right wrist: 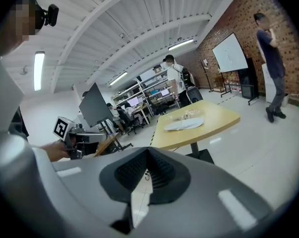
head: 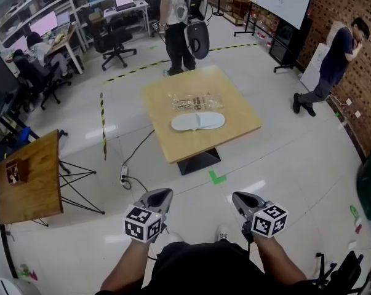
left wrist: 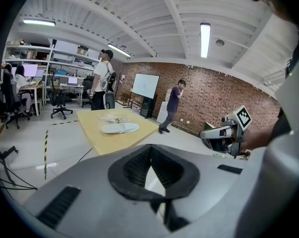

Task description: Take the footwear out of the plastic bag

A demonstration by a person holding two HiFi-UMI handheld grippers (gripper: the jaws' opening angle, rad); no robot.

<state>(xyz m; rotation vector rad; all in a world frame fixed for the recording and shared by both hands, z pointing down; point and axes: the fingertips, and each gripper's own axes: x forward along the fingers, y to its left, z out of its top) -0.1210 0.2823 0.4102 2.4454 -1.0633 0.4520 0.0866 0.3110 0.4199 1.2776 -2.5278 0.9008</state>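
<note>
Left gripper (head: 163, 195): lower centre-left of the head view, over bare floor, well apart from the table (head: 237, 118). Jaws shut together, nothing between them.

Right gripper (head: 240, 197): lower centre-right, level with the left one. Jaws fully closed, empty.

White slippers (head: 197, 121): frame centre, lying flat side by side on the tabletop, outside the plastic bag (head: 195, 101) and just beside it on the near side. Bag clear and crumpled; contents not discernible.

Standing person (head: 176, 23): upper centre, beyond the table's far edge.

Second person (head: 333, 57): upper right, near the brick wall (head: 357, 72).
</note>
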